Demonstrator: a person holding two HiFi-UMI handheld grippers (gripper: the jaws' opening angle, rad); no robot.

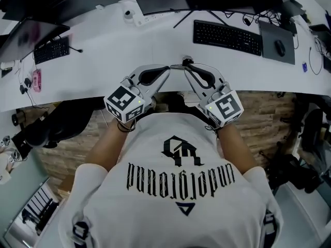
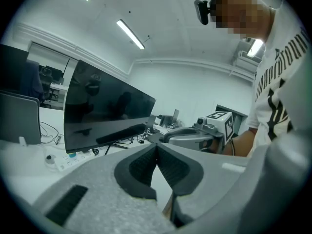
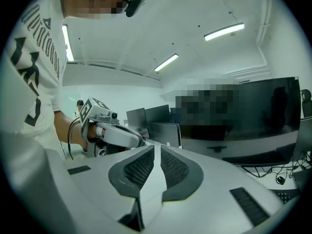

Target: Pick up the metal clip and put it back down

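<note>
In the head view both grippers are held over the white desk's point(image 1: 103, 61) front edge, tips pointing toward each other. My left gripper point(image 1: 167, 69) is shut, its pads meeting at the tip with nothing between them point(image 2: 156, 145). My right gripper point(image 1: 185, 68) is shut too, with only a thin slit between its pads point(image 3: 157, 147) and nothing in it. A small metallic thing, probably the metal clip point(image 1: 186, 60), lies on the desk just beyond the right gripper's tips. Neither gripper view shows it. Each gripper view shows the other gripper point(image 2: 195, 136) point(image 3: 113, 133) close by.
A black keyboard point(image 1: 227, 36) and a mouse point(image 1: 280, 47) on a dark pad lie at the back right. A second keyboard point(image 1: 51, 49) sits at the left. Monitors point(image 2: 102, 106) stand along the desk's far side, with cables around them.
</note>
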